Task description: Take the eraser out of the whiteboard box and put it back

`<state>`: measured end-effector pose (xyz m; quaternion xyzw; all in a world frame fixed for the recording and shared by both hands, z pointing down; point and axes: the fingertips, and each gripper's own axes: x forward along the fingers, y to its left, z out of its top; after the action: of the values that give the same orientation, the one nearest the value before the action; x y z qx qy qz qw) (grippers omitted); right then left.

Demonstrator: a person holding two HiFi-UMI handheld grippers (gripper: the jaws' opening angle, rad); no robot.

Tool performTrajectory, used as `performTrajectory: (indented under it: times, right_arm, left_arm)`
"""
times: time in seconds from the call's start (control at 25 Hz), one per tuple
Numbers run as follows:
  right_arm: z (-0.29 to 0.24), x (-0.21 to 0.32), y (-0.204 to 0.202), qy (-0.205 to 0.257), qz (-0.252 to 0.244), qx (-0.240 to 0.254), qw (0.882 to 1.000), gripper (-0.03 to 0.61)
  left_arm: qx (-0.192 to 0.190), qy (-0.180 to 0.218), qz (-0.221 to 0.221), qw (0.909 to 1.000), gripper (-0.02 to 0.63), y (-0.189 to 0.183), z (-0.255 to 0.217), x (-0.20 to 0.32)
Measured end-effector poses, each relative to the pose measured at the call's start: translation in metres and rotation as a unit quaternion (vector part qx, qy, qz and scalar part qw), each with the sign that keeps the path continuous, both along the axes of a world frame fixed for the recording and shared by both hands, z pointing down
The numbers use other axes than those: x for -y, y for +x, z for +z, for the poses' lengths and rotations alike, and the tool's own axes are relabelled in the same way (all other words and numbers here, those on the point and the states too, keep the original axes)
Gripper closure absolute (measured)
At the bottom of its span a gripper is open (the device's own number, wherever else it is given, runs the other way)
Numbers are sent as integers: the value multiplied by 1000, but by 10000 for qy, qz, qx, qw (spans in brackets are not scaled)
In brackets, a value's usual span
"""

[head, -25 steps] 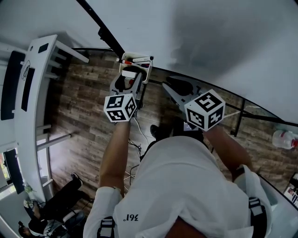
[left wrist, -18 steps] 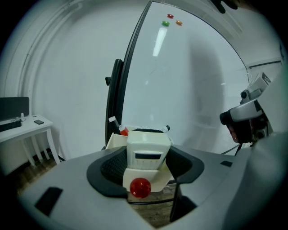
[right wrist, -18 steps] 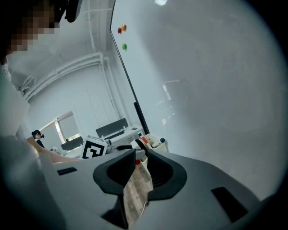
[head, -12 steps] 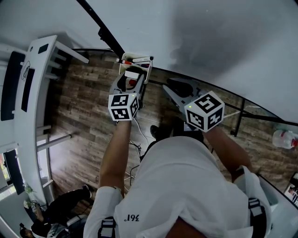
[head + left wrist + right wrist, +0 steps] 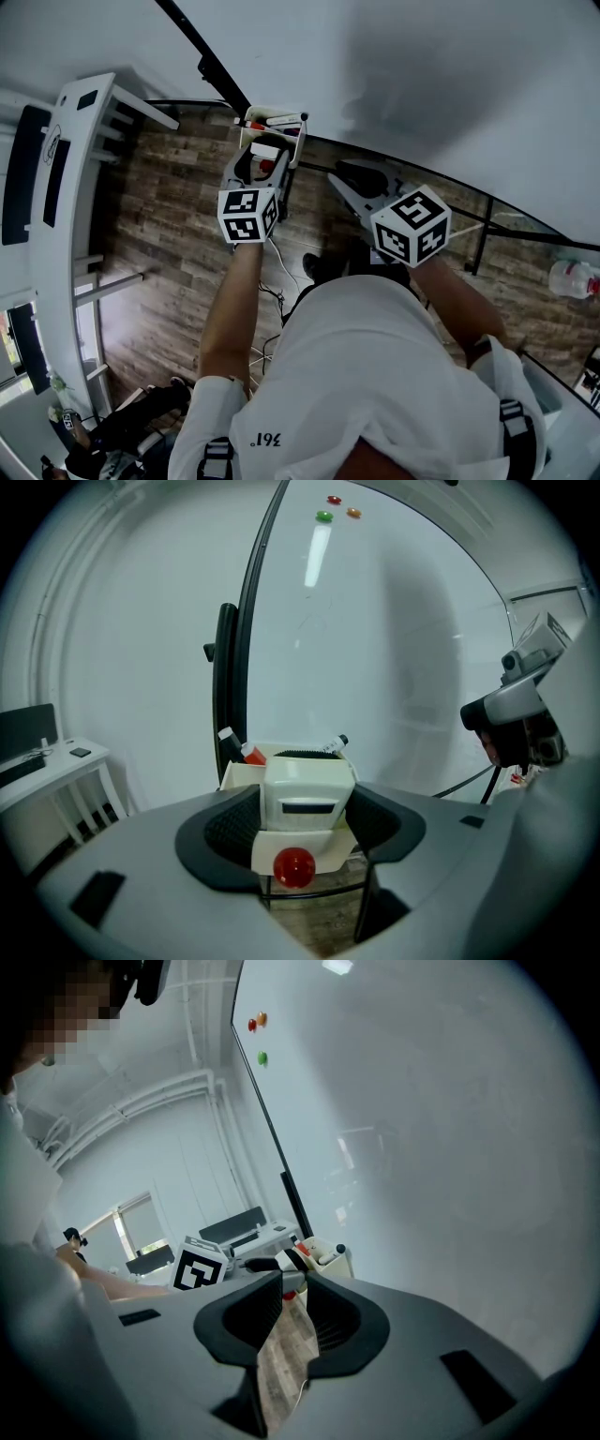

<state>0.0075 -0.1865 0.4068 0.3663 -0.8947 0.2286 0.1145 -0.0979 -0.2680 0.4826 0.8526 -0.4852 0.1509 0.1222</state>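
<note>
The whiteboard box (image 5: 277, 120) is a cream tray fixed at the board's lower edge, with a red-capped marker (image 5: 251, 753) and a black-capped marker (image 5: 335, 744) in it. My left gripper (image 5: 264, 161) is shut on the white eraser (image 5: 307, 791), a blocky piece with a red dot (image 5: 293, 866) on its near end. The eraser (image 5: 263, 150) sits just in front of the box (image 5: 238, 773), its far end overlapping the rim; whether it is inside is unclear. My right gripper (image 5: 343, 180) hangs to the right, apart from the box. Its jaws (image 5: 287, 1290) are shut with nothing between them.
The whiteboard (image 5: 422, 84) fills the upper view, with a black frame bar (image 5: 202, 58) and coloured magnets (image 5: 324, 517). A white desk (image 5: 66, 187) stands at left over the wood floor (image 5: 178, 234). A seated person (image 5: 127, 422) is at lower left, a bottle (image 5: 572, 279) at right.
My left gripper has shifted slightly right and toward the box with the eraser in it. The right gripper has hardly moved.
</note>
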Motion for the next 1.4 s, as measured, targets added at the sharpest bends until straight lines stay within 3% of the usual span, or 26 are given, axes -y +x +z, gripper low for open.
performTrajectory:
  times: [0.84, 1.4]
  right_arm:
    - [-7, -17, 10, 77, 59, -8, 10000, 482]
    - [-29, -18, 7, 313, -70, 101, 9994, 482]
  left_arm:
    - [-321, 366, -110, 9988, 311, -5, -36, -14]
    - [-902, 779, -91, 9928, 311, -12, -93, -31]
